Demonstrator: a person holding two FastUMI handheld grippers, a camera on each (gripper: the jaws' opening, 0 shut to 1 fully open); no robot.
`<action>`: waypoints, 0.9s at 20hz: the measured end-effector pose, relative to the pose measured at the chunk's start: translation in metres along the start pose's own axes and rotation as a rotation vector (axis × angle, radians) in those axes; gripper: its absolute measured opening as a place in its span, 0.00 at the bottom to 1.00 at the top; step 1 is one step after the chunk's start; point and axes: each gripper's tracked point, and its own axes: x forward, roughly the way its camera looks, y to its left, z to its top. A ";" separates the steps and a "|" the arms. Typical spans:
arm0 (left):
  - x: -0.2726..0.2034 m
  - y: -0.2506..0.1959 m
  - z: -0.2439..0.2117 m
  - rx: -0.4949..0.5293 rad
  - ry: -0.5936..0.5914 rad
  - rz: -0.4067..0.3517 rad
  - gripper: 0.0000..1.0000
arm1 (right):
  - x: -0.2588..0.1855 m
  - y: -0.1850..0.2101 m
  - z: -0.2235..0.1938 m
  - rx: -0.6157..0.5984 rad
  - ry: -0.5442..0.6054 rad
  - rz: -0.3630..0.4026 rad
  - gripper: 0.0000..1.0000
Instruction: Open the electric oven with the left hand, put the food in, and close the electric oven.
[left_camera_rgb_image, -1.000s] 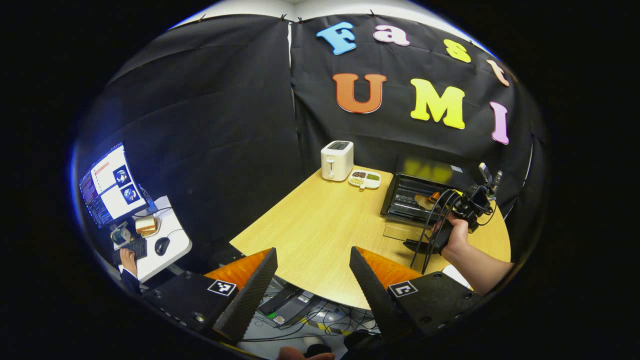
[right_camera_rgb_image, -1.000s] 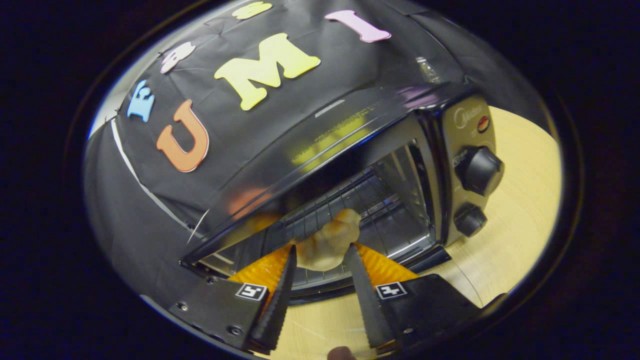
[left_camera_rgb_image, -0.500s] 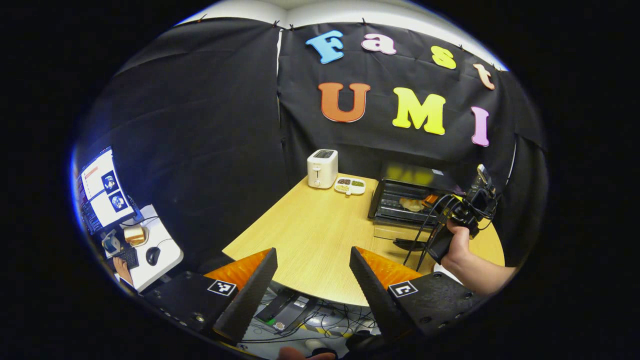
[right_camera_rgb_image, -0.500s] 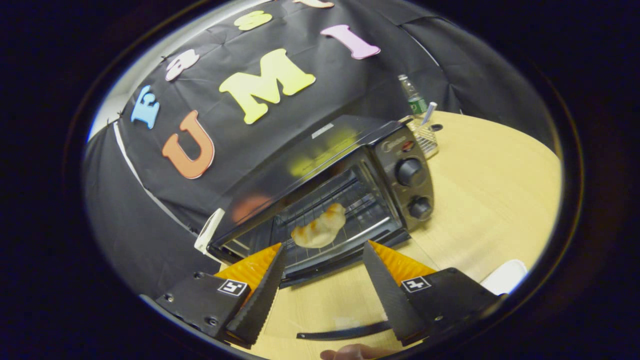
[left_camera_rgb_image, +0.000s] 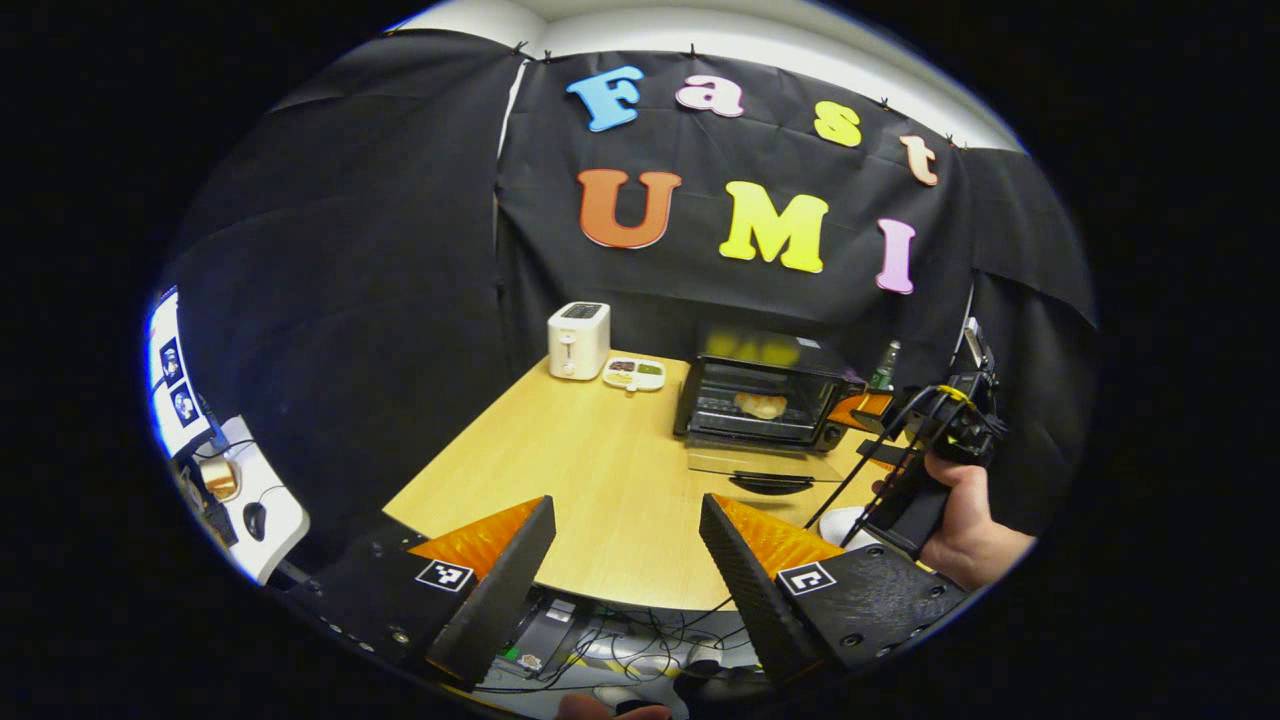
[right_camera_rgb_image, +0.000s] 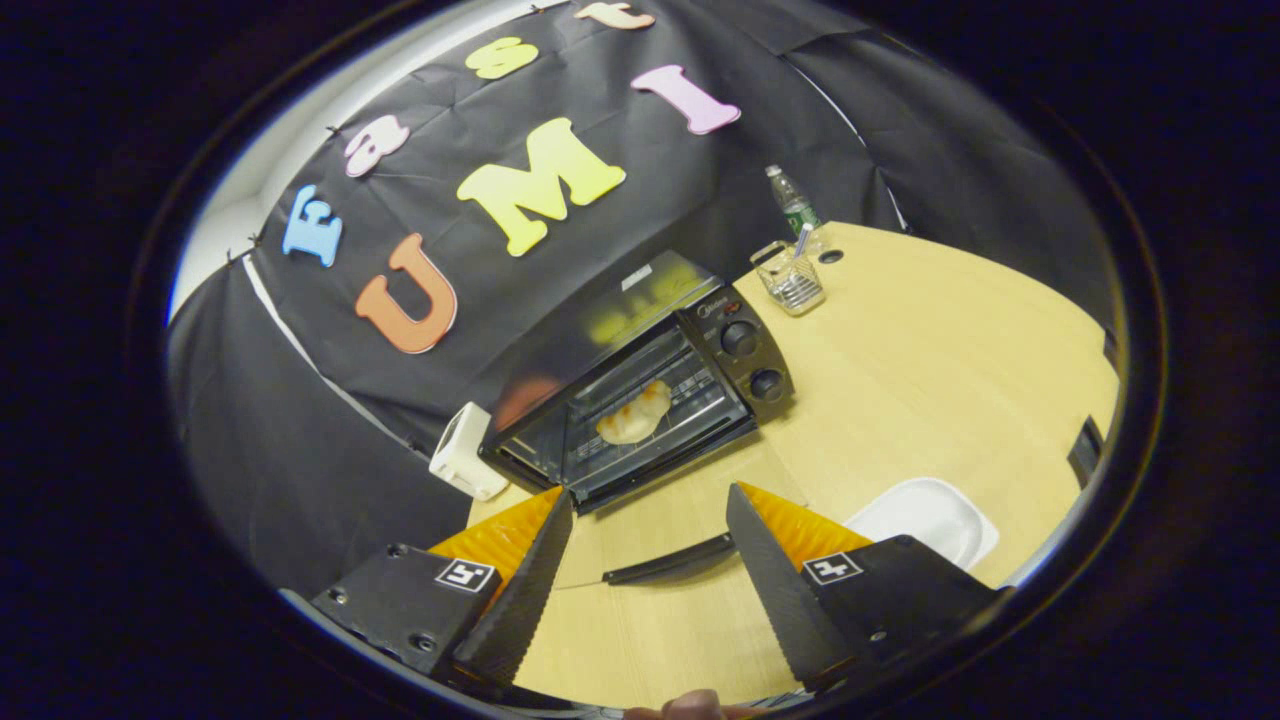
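food on rack, oven door down

inside the electric oven (right_camera_rgb_image: 640, 400) we find the food (right_camera_rgb_image: 633, 413) on the rack, door (right_camera_rgb_image: 680, 505) lowered flat before it. left gripper (left_camera_rgb_image: 625, 560) stands wide and empty, well back from the oven; right gripper (right_camera_rgb_image: 648, 570) likewise wide, just before the door.

A white toaster (left_camera_rgb_image: 578, 340) stands at the back of the wooden table (left_camera_rgb_image: 560, 470), just beside a divided snack tray (left_camera_rgb_image: 634, 373). A green bottle (right_camera_rgb_image: 796, 203) and a clear holder (right_camera_rgb_image: 790, 279) sit near the far edge. A white plate (right_camera_rgb_image: 925, 518) lies apart.
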 end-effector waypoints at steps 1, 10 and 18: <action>0.009 -0.011 -0.002 0.004 -0.001 -0.032 0.95 | -0.017 -0.003 0.005 -0.013 -0.009 -0.001 0.96; 0.098 -0.106 -0.054 -0.001 0.147 -0.220 0.95 | -0.111 -0.044 0.068 -0.264 -0.173 -0.119 0.91; 0.187 -0.154 -0.132 0.042 0.281 -0.253 0.95 | -0.145 -0.083 0.087 -0.478 -0.182 -0.232 0.94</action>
